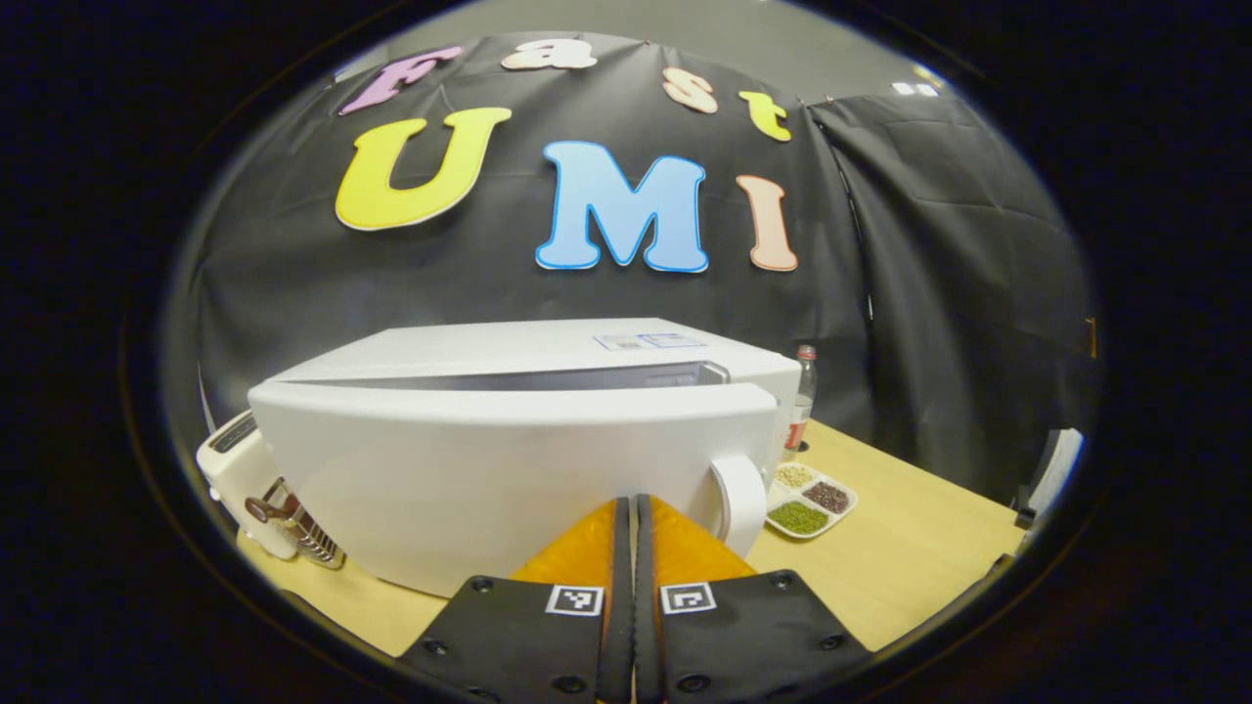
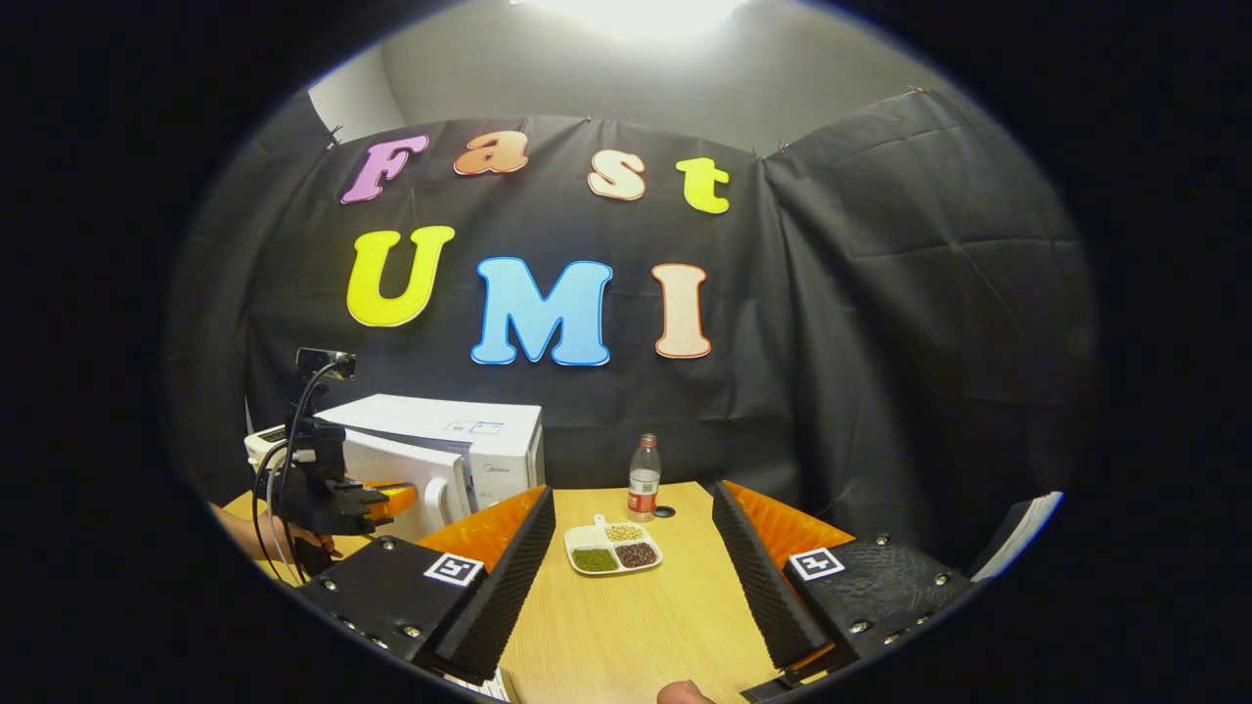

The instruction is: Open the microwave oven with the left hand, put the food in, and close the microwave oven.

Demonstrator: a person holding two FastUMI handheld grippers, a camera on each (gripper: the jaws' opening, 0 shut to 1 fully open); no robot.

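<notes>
In the left gripper view, the left gripper (image 1: 634, 508) is seen closed, its fingers pressed together on nothing, right at the smooth white microwave (image 1: 528, 440) door, which stands slightly ajar. Just right of the tips is the curved door handle (image 1: 740, 501); beyond it a sectioned white dish of food (image 1: 810, 499) lies on the pale wood-grain bench (image 1: 919, 557), a plastic bottle (image 1: 802, 401) behind.

In the right gripper view, the right gripper (image 2: 634, 548) is held wide open, ribbed pads facing. The dish lies ahead between the fingers, the microwave far left.
</notes>
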